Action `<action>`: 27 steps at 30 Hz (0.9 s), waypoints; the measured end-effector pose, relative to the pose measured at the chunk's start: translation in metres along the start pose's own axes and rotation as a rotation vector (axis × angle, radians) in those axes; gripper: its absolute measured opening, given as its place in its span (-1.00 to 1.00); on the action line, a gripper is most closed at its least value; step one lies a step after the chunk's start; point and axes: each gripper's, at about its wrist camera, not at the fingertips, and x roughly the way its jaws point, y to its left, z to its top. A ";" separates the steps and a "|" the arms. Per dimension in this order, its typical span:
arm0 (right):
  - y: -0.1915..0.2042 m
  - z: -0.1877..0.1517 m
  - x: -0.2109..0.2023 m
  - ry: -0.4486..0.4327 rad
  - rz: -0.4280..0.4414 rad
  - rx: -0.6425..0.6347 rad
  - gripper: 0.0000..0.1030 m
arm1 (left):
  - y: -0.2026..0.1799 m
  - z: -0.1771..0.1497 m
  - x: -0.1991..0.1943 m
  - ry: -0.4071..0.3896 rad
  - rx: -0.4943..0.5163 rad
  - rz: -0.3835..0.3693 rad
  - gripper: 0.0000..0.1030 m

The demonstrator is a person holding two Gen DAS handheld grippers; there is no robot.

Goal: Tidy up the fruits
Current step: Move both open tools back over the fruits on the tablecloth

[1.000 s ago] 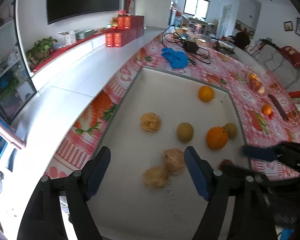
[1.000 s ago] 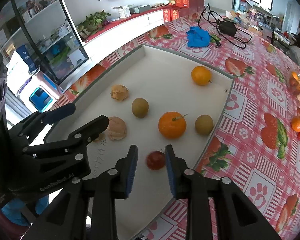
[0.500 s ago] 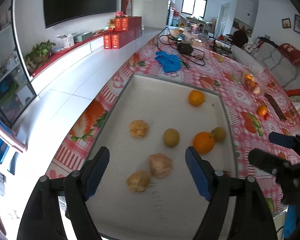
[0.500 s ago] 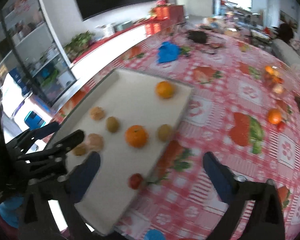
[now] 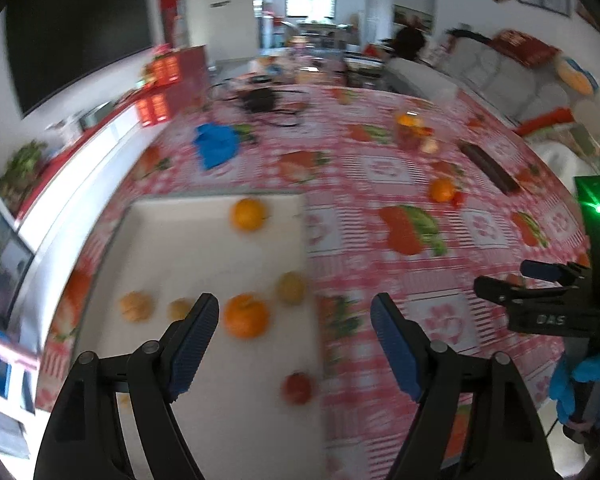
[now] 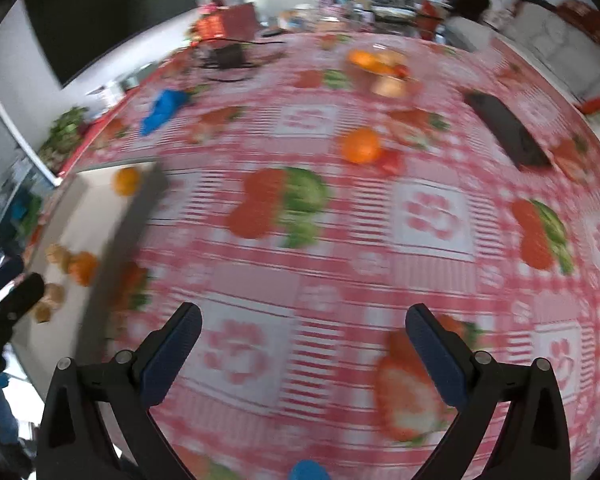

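Observation:
A white tray (image 5: 204, 248) on the red checked tablecloth holds two oranges (image 5: 246, 316) (image 5: 248, 214), a kiwi (image 5: 291, 289), tan fruits (image 5: 137, 306) and a small red fruit (image 5: 298, 389). My left gripper (image 5: 294, 332) is open and empty above the tray's right edge. My right gripper (image 6: 300, 344) is open and empty over bare tablecloth, right of the tray (image 6: 80, 216). A loose orange (image 6: 361, 145) with a small red fruit (image 6: 390, 161) lies ahead of it. Both views are blurred.
A clear container of fruit (image 6: 384, 70) stands farther back. A dark flat bar (image 6: 504, 130) lies at the right. A blue cloth (image 5: 216, 145) and black cables (image 5: 260, 100) lie at the table's far left. The table's edge drops off at the left.
Both grippers have swung right and lifted. The right gripper has opened, left the small red fruit on the tray, and moved off the tray over the tablecloth.

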 end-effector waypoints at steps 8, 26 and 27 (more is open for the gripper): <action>-0.080 -0.015 -0.004 -0.013 -0.124 0.069 0.99 | -0.091 0.051 0.053 0.045 0.173 -0.120 0.58; -0.107 -0.047 -0.003 -0.073 -0.150 0.039 1.00 | -0.155 0.112 0.173 0.088 0.149 -0.175 0.58; -0.107 -0.047 -0.003 -0.076 -0.149 0.037 1.00 | -0.154 0.115 0.177 0.090 0.126 -0.173 0.58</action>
